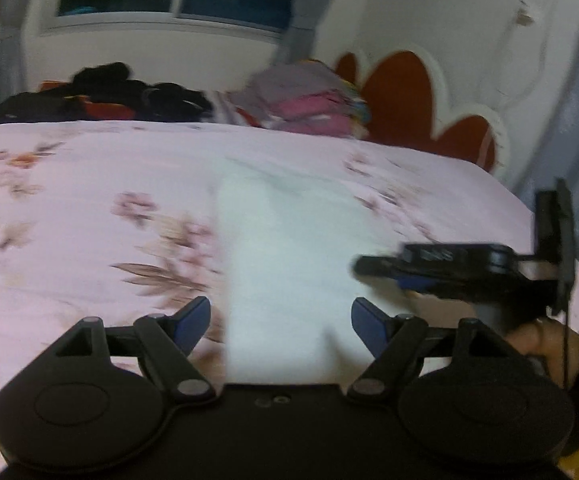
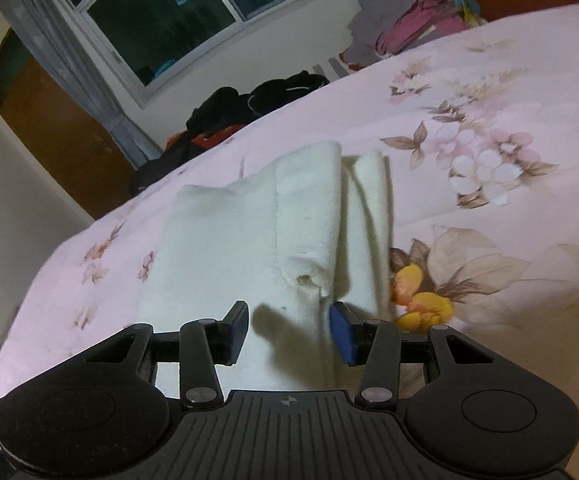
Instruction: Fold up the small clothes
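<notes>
Left tool (image 1: 281,326) gapes wide over the white cloth's (image 1: 285,264) near edge, gripping nothing. Right tool (image 2: 289,332) stands half open, empty, above the folded cloth. Bed (image 1: 69,216) lies open on both sides.

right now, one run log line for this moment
garment: white cloth partly folded on bed | left gripper: open, empty | right gripper: open over cloth

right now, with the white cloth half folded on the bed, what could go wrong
1. Both tongs, left and right, stand open with nothing pinched, so the white garment may slump out of its fold.
2. Its right flap stands up loosely and could flop back.
3. In the left wrist view the right tongs look close, so the two could bump.
</notes>
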Demonstrator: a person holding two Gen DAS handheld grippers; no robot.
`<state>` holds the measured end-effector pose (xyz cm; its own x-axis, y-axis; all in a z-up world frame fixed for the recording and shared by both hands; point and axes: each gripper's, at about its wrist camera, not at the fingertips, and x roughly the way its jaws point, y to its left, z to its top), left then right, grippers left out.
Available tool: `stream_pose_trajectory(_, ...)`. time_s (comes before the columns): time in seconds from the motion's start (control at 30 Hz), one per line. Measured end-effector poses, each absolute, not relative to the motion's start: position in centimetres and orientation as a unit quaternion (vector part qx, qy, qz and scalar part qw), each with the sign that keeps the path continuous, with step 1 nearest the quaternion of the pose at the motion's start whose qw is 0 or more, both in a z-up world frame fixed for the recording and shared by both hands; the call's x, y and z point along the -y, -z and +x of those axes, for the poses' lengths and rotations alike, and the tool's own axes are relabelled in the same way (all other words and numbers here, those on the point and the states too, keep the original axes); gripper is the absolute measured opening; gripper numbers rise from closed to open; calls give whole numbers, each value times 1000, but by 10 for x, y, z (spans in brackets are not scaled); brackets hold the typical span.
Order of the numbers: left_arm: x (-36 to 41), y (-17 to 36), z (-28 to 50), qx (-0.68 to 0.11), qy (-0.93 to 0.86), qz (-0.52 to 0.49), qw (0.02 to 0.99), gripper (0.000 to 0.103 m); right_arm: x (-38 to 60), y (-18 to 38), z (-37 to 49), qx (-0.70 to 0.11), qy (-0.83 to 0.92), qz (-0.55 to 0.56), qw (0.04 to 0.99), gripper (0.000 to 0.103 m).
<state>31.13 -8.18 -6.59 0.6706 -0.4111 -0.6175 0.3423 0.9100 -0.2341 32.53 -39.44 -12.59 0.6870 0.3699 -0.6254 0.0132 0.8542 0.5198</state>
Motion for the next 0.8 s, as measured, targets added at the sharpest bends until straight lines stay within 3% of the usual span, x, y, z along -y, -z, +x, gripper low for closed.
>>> stream_pose_trajectory(0.07,73,65,316,-349,189,-54,916,76,395,128,330,-382,-103,263,880,46)
stream_pose_trajectory(0.1,71,66,318,-350,182,-58,917,76,395,128,332,-381,-101,264,880,25)
stream_pose_trajectory(0.13,67,66,322,-351,177,-63,917,76,395,129,334,-384,-101,266,878,13)
stream_pose_trajectory(0.27,65,68,337,-356,168,-76,916,76,397,126,337,-385,-102,266,878,12)
stream_pose_trajectory(0.4,72,70,352,-359,173,-96,912,76,395,109,326,-368,-91,211,901,6)
stream_pose_trajectory(0.53,86,72,366,-362,187,-104,907,76,401,104,317,-373,-74,163,910,6)
stream_pose_trajectory(0.8,97,82,389,-385,192,-117,895,76,408,106,312,-385,-71,172,904,7)
